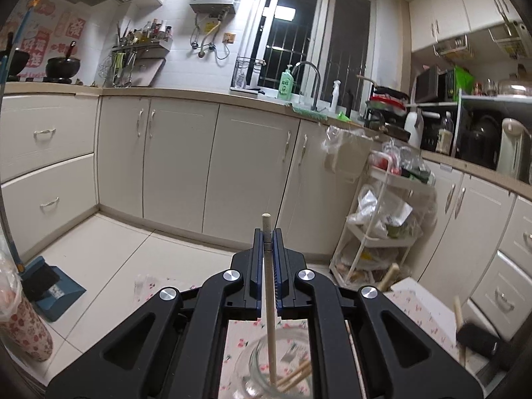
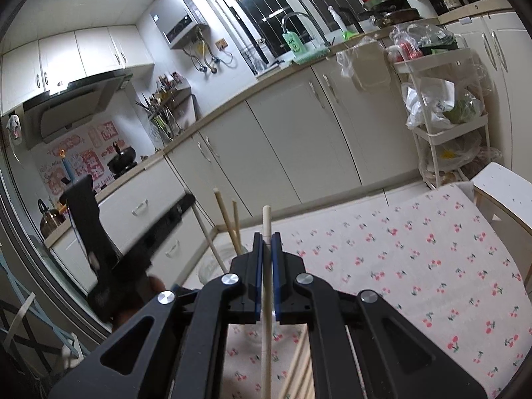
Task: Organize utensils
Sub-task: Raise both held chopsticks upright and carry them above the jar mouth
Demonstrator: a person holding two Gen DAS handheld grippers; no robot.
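Note:
My left gripper (image 1: 267,232) is shut on a pale wooden chopstick (image 1: 270,299). The chopstick's lower end stands inside a glass jar (image 1: 254,362) that holds a few other chopsticks (image 1: 296,374). My right gripper (image 2: 266,236) is shut on another pale chopstick (image 2: 266,316), held above the cherry-print tablecloth (image 2: 415,249). In the right wrist view the jar (image 2: 212,266) sits just left of my fingers, with chopsticks (image 2: 229,226) sticking out of it. Loose chopsticks (image 2: 299,369) lie on the cloth under the right gripper.
A white trolley (image 2: 442,126) full of bags stands past the table's far right. A white stool (image 2: 498,193) is beside the table edge. A floral bottle (image 1: 23,326) stands at the left, with a blue dustpan (image 1: 53,289) on the floor. Kitchen cabinets (image 1: 186,166) line the back.

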